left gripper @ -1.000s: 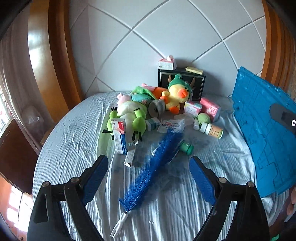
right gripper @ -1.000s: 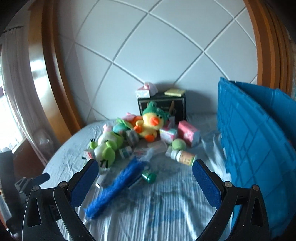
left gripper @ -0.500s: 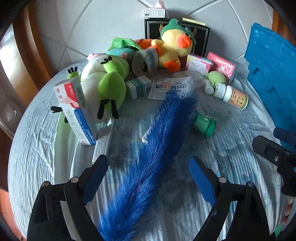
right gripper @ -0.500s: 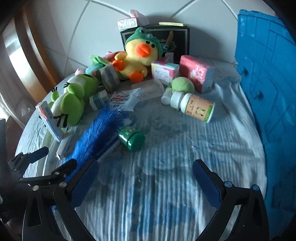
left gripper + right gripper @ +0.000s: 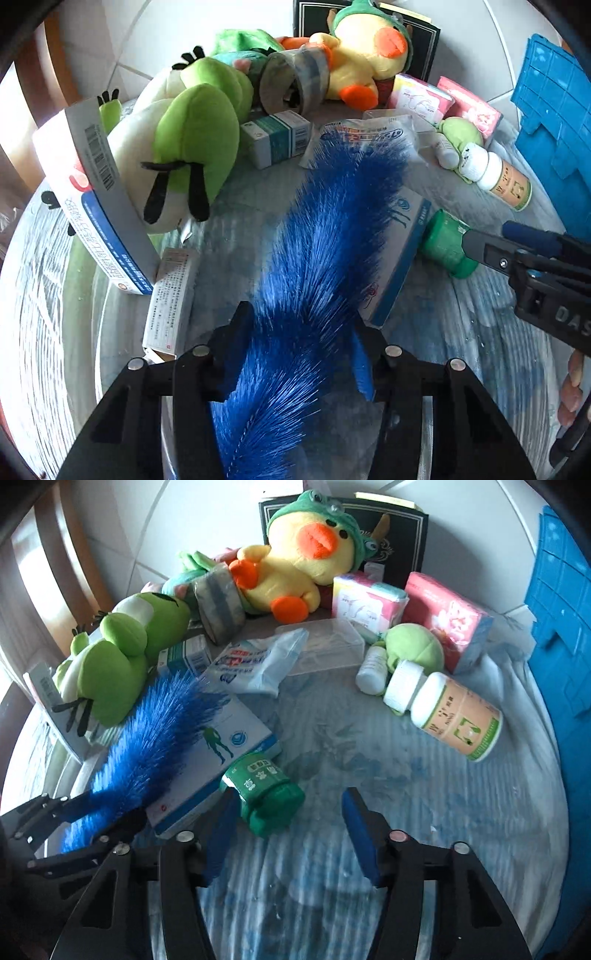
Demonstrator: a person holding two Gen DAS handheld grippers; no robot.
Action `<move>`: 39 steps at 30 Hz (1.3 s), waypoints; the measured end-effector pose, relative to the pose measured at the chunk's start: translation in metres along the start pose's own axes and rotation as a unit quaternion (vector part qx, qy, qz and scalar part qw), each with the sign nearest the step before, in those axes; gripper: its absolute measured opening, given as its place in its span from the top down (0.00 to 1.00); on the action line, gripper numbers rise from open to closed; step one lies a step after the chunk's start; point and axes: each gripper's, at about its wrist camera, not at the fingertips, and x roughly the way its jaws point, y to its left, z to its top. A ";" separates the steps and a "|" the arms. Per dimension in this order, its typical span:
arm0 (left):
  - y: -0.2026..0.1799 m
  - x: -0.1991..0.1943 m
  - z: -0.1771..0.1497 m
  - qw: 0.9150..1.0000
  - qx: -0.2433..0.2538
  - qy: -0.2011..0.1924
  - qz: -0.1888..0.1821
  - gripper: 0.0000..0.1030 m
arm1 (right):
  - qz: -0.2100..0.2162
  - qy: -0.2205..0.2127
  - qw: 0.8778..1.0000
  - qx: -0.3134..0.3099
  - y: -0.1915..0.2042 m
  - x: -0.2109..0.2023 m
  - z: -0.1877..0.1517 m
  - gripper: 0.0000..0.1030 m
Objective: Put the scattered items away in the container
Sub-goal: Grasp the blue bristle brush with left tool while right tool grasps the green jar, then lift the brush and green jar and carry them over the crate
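My left gripper [image 5: 299, 347] is shut on the blue bristle brush [image 5: 328, 236], which lies across a white and blue box [image 5: 399, 258] on the bed. The brush also shows in the right wrist view [image 5: 147, 749]. My right gripper [image 5: 288, 830] is open, with the small green bottle [image 5: 264, 790] between its fingers, touching the left one. The green bottle [image 5: 443, 243] shows in the left wrist view with my right gripper's finger at it. The blue container [image 5: 561, 635] stands at the right.
Scattered items lie at the back: a yellow duck plush [image 5: 306, 561], a green frog plush [image 5: 188, 147], a tape roll [image 5: 291, 85], a white pill bottle [image 5: 454, 712], pink tissue packs [image 5: 447, 620], a plastic bag [image 5: 258, 661], medicine boxes [image 5: 99, 206].
Both grippers moved down and forward to the bed. My left gripper closed on the blue brush. My right gripper narrowed around the green bottle.
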 end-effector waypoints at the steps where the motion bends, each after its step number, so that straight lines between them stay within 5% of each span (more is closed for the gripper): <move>1: 0.001 0.003 0.000 1.000 -0.002 0.005 0.000 0.53 | 0.004 0.001 1.000 -0.003 0.001 0.004 0.000 0.45; 9: 0.003 0.012 0.000 1.000 -0.006 0.007 0.003 0.51 | 0.000 0.014 0.999 -0.030 0.010 0.027 0.000 0.48; 11: 0.002 0.012 0.001 1.000 -0.010 0.004 0.004 0.58 | 0.001 0.015 0.999 -0.031 0.012 0.031 -0.001 0.53; 13: 0.001 0.012 0.002 1.000 -0.014 0.003 0.003 0.74 | -0.003 0.012 0.999 -0.038 0.014 0.034 -0.001 0.54; 21: -0.001 -0.014 0.002 1.000 -0.007 -0.024 0.010 0.81 | -0.003 -0.009 0.999 -0.037 0.016 0.013 -0.008 0.55; 31: -0.015 -0.109 0.021 0.992 0.016 -0.128 0.007 0.84 | -0.012 -0.102 0.994 -0.034 0.025 -0.090 0.001 0.55; 39: -0.031 -0.208 0.035 0.974 0.048 -0.220 -0.018 0.87 | -0.064 -0.187 0.980 -0.028 0.029 -0.208 0.013 0.55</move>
